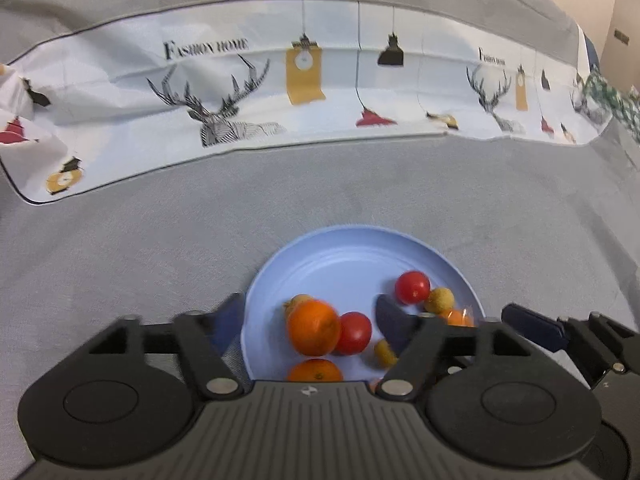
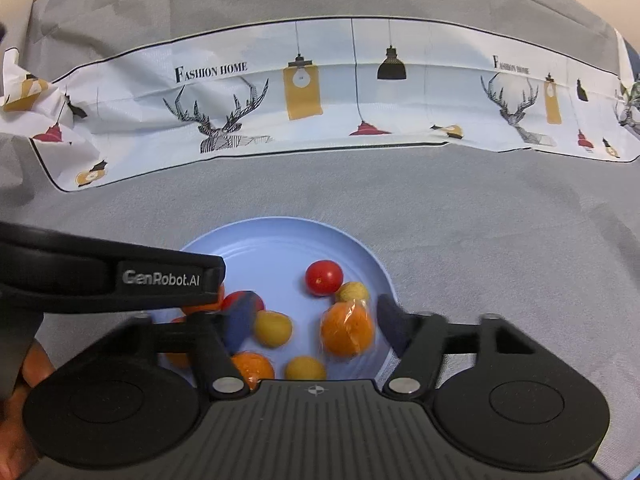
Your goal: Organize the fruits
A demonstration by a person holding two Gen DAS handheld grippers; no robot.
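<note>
A light blue plate point(image 1: 352, 248) point(image 2: 280, 240) on the grey cloth holds several fruits. In the left wrist view an orange point(image 1: 314, 326) lies between the spread fingers of my left gripper point(image 1: 312, 326), with a red tomato point(image 1: 354, 332), a second tomato point(image 1: 412, 287) and a yellow fruit point(image 1: 439, 300) nearby. My left gripper is open. In the right wrist view my right gripper point(image 2: 314, 324) is open over the plate, around a plastic-wrapped orange point(image 2: 347, 330) and a yellow fruit point(image 2: 273, 328). A tomato point(image 2: 324, 277) lies beyond. The left gripper's body point(image 2: 120, 278) crosses the plate's left side.
A white printed cloth point(image 1: 280, 92) point(image 2: 320, 100) with deer and lamps lies across the back of the grey tablecloth point(image 1: 160, 240). A patterned green item point(image 1: 612, 100) sits at the far right.
</note>
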